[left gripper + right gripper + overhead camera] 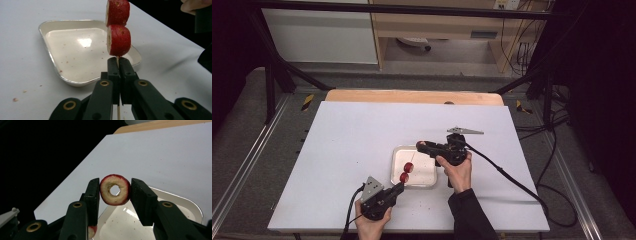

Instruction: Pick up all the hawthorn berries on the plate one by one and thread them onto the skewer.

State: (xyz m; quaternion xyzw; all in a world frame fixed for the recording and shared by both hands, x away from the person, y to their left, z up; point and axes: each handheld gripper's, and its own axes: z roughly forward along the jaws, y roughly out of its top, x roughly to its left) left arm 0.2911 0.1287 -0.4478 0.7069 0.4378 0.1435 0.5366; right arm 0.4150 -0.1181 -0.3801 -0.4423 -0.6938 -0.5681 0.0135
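Note:
My left gripper point(399, 188) is near the table's front edge, shut on a thin wooden skewer point(118, 113). Two red fruit slices point(119, 40) sit threaded on the skewer, one above the other, and they hang over the near left corner of a shallow white tray point(424, 172). My right gripper point(422, 146) hovers over the tray's far edge. It is shut on a third red slice point(115, 190), a ring with pale flesh and a hole through its middle. The right gripper's jaws point(114, 195) press on the ring's two sides. The tray point(75, 50) holds only red crumbs.
The white board point(352, 145) lies on a wooden table whose far edge point(412, 96) shows. A cable point(507, 175) trails right from my right gripper. A few red crumbs point(15, 99) lie on the board left of the tray. Black frame bars stand around the table.

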